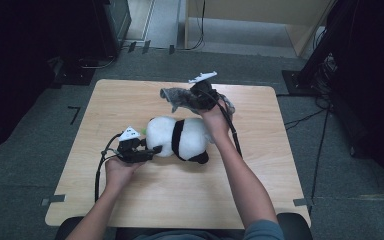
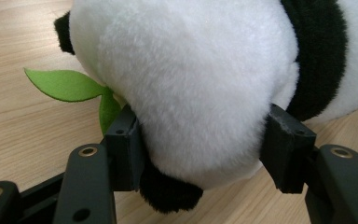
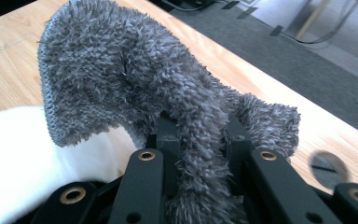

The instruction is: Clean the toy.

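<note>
Pinning the plush panda (image 1: pixel 180 139) with my left claw (image 1: pixel 152 149), I have its two jaws pressed into the white fur at one rounded end, one pad on each side, so the toy is clamped in place on the tabletop (image 1: pixel 180 195). The panda's long axis runs away from that claw toward my right forearm, and a green felt leaf (image 2: pixel 67 85) pokes out beside the clamped end. Beyond the panda, on its far side, my right claw (image 3: pixel 199 140) is shut tight on a grey fuzzy cloth (image 1: pixel 180 97), held above the tabletop with one end flopping out past the jaws. As I judge it, the cloth must come back toward me and down onto the panda's body.
</note>
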The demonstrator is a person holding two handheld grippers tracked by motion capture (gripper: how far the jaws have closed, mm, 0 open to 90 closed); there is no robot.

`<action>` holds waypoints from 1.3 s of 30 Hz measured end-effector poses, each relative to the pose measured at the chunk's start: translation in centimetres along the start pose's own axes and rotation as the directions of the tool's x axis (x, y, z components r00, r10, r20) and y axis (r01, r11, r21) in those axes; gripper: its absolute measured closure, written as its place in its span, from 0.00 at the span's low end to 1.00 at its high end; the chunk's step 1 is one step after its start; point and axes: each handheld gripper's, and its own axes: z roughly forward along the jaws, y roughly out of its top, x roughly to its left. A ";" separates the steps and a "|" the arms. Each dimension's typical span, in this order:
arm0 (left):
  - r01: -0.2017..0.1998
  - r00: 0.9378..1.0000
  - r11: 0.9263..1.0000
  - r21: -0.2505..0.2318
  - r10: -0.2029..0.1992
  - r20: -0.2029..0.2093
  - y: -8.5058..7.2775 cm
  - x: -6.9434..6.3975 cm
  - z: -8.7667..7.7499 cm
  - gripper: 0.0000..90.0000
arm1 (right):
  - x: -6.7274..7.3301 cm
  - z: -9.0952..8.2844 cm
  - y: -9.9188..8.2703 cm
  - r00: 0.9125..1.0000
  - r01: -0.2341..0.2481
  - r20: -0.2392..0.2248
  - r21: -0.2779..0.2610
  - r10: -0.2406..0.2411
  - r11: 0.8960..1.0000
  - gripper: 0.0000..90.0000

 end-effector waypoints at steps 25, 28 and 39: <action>0.023 1.000 1.000 0.001 -0.023 -0.009 -0.1 -0.1 0.0 0.45 | 4.8 5.6 1.9 0.982 0.130 -0.154 0.156 -0.106 0.979 0.83; 0.027 1.000 1.000 0.003 -0.027 -0.006 -0.1 0.1 0.0 0.45 | 3.7 4.9 1.4 0.981 0.140 -0.154 0.153 -0.117 0.978 0.83; 0.032 0.999 0.999 0.003 -0.032 -0.009 -0.1 0.0 0.0 0.45 | -1.5 2.5 -2.2 0.985 0.097 -0.152 0.134 -0.077 0.986 0.83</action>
